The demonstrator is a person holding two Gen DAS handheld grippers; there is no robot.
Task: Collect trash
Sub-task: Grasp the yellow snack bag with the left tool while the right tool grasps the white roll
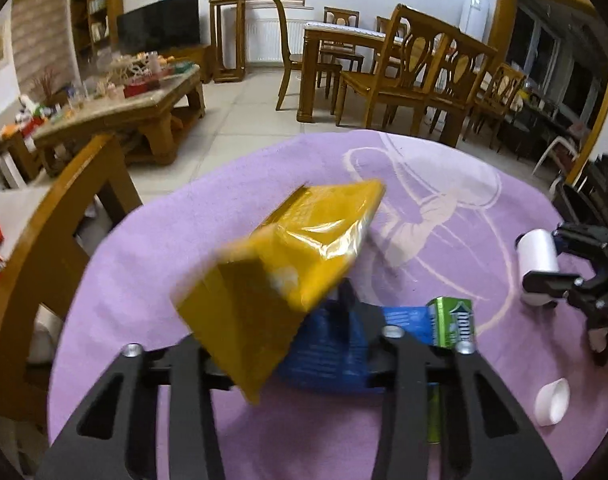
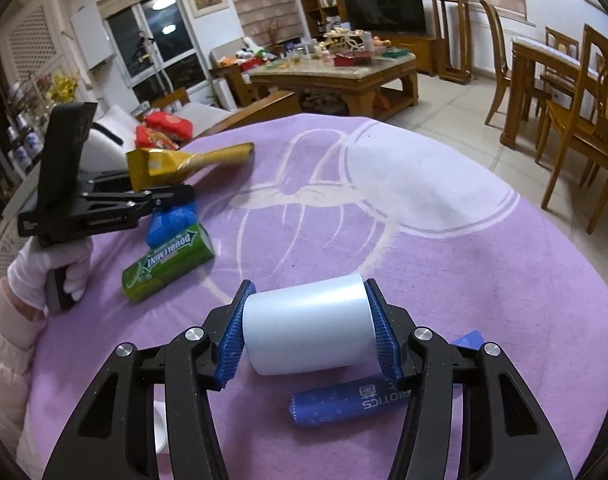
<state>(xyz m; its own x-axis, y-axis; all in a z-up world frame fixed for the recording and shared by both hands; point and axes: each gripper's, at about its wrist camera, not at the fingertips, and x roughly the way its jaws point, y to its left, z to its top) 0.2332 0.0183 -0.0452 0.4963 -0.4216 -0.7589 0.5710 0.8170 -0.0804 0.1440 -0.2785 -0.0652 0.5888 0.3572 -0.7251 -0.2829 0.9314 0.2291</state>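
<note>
A crinkled yellow snack bag sticks up between the jaws of my left gripper, which is shut on it; the right wrist view shows the same bag clamped in the left gripper. Under it lie a blue wrapper and a green gum pack. My right gripper is shut on a white cylinder, blue pads pressing both ends. A blue sachet lies just below it.
Everything sits on a round table with a purple cloth. A small white cap lies near the right edge. A wooden chair back stands at the left, with a coffee table and dining chairs beyond.
</note>
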